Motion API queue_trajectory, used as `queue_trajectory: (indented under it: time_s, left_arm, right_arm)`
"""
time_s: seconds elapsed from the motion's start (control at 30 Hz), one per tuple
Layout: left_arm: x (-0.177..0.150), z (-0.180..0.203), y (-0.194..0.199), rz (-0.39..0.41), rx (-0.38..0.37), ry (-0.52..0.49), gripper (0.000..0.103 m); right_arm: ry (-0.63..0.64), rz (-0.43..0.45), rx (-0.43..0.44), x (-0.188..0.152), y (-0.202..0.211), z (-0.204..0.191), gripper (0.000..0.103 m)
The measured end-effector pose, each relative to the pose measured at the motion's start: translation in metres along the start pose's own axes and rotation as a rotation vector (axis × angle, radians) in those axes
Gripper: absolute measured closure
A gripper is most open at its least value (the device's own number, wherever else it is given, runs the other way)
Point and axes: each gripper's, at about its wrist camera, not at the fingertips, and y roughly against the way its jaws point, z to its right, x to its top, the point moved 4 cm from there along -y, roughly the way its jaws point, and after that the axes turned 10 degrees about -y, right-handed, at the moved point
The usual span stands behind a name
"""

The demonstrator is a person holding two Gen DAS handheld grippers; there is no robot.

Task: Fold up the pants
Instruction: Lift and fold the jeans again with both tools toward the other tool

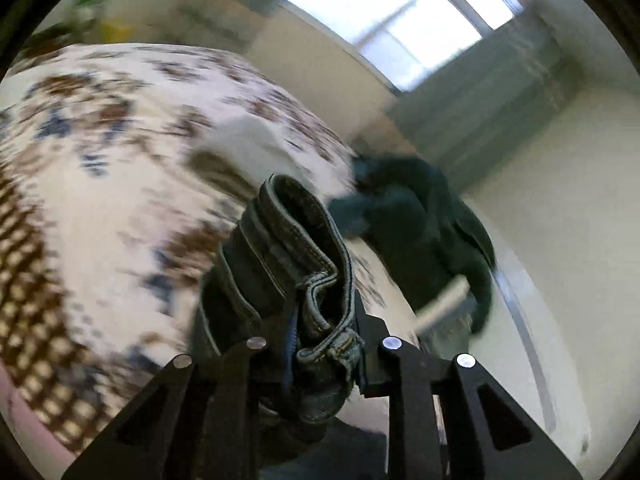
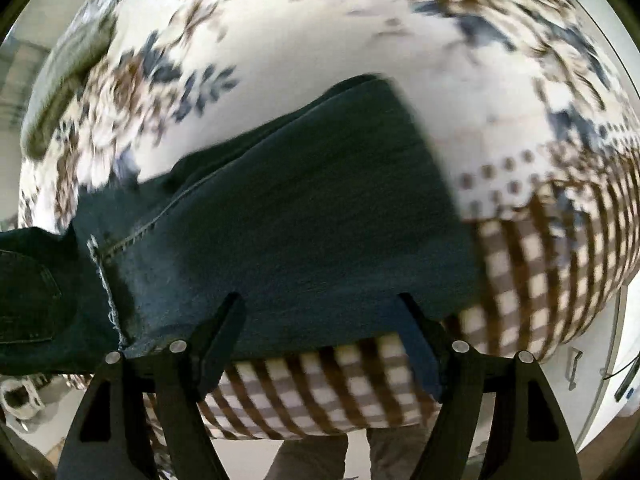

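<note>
My left gripper (image 1: 320,320) is shut on the bunched waistband of dark blue jeans (image 1: 296,256), held up above the bed; the zipper and stitched seams show between its fingers. In the right wrist view the jeans (image 2: 304,216) lie across the flowered bedspread (image 2: 320,32), leg stretched to the upper right, pocket part at the left edge. My right gripper (image 2: 320,312) is open, its fingers (image 2: 218,332) spread wide just over the near edge of the denim, holding nothing.
A dark green garment (image 1: 416,224) lies heaped at the bed's far right edge. A white cloth (image 1: 256,136) lies on the bedspread (image 1: 120,152). A window (image 1: 392,20) is beyond. The bed's checked border (image 2: 320,392) and the floor (image 2: 248,456) are below.
</note>
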Motion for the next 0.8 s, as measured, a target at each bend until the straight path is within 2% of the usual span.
queue_trajectory:
  time_s: [0.13, 0.27, 0.33, 0.37, 0.4, 0.47, 0.53, 0.57, 0.6, 0.67, 0.7, 0.73, 0.8]
  left_arm:
    - [-0.04, 0.073, -0.047, -0.123, -0.108, -0.081, 0.085]
    - [-0.112, 0.145, -0.096, -0.288, -0.211, -0.198, 0.085]
    - [-0.158, 0.174, -0.128, -0.442, -0.251, -0.255, 0.083]
    - [-0.182, 0.185, -0.144, -0.533, -0.27, -0.266, 0.079]
    - [-0.211, 0.197, -0.161, -0.649, -0.292, -0.279, 0.082]
    - [-0.24, 0.214, -0.174, -0.753, -0.279, -0.341, 0.078]
    - [-0.251, 0.23, -0.176, -0.803, -0.293, -0.376, 0.076]
    - [-0.248, 0.235, -0.174, -0.799, -0.305, -0.39, 0.076]
    - [-0.243, 0.24, -0.171, -0.791, -0.297, -0.408, 0.07]
    - [-0.224, 0.242, -0.164, -0.767, -0.266, -0.445, 0.034]
    - [-0.206, 0.234, -0.16, -0.74, -0.211, -0.472, 0.026]
    - [-0.197, 0.228, -0.157, -0.721, -0.176, -0.489, 0.023]
    - [-0.168, 0.202, -0.151, -0.674, -0.058, -0.543, 0.023]
  right_arm:
    - [-0.075, 0.024, 0.038, 0.016, 0.024, 0.042, 0.025]
    - [-0.141, 0.065, 0.04, 0.028, 0.046, 0.092, 0.025]
    - [-0.174, 0.078, 0.023, 0.037, 0.05, 0.119, 0.025]
    - [-0.194, 0.086, 0.014, 0.041, 0.052, 0.135, 0.025]
    - [-0.211, 0.09, 0.007, 0.043, 0.053, 0.147, 0.025]
    - [-0.248, 0.094, 0.001, 0.047, 0.053, 0.171, 0.025]
    - [-0.293, 0.101, 0.019, 0.049, 0.055, 0.193, 0.025]
    - [-0.307, 0.103, 0.037, 0.047, 0.055, 0.201, 0.025]
    - [-0.319, 0.103, 0.064, 0.047, 0.056, 0.206, 0.025]
    - [-0.329, 0.091, 0.17, 0.046, 0.057, 0.205, 0.025]
    - [-0.322, 0.08, 0.219, 0.045, 0.058, 0.203, 0.025]
    - [-0.305, 0.066, 0.277, 0.044, 0.059, 0.196, 0.025]
    - [-0.26, 0.049, 0.354, 0.043, 0.061, 0.181, 0.025]
